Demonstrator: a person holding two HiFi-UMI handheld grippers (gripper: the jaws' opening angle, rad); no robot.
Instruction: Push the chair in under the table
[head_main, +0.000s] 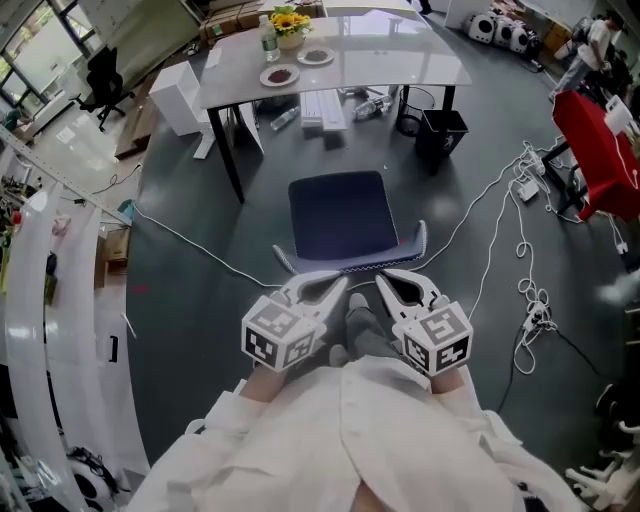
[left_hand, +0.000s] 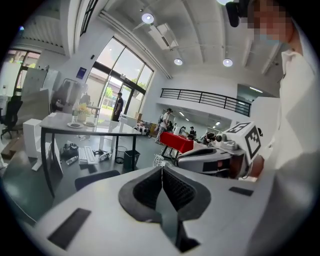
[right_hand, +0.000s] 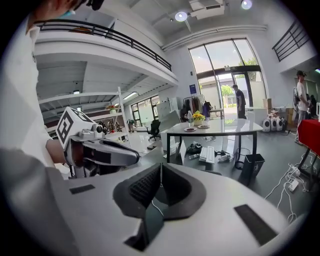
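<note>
The chair (head_main: 340, 215) has a dark blue seat and a grey backrest (head_main: 352, 264); it stands on the floor in front of the white table (head_main: 400, 60), pulled out from it. Both grippers sit side by side just behind the backrest's top edge; whether they touch it I cannot tell. My left gripper (head_main: 338, 284) is shut with nothing in it, its pads together (left_hand: 161, 168). My right gripper (head_main: 384, 281) is shut and empty too (right_hand: 161, 165). The seat (left_hand: 95, 178) and the table (left_hand: 85, 129) show in the left gripper view; the table (right_hand: 220, 129) also shows in the right gripper view.
A black bin (head_main: 441, 130), a keyboard (head_main: 322, 110) and bottles lie under the table. Plates and a flower pot (head_main: 289, 28) stand on top. White cables (head_main: 520, 240) trail across the floor at right, next to a red-covered stand (head_main: 600, 150). A white box (head_main: 180, 95) stands left of the table.
</note>
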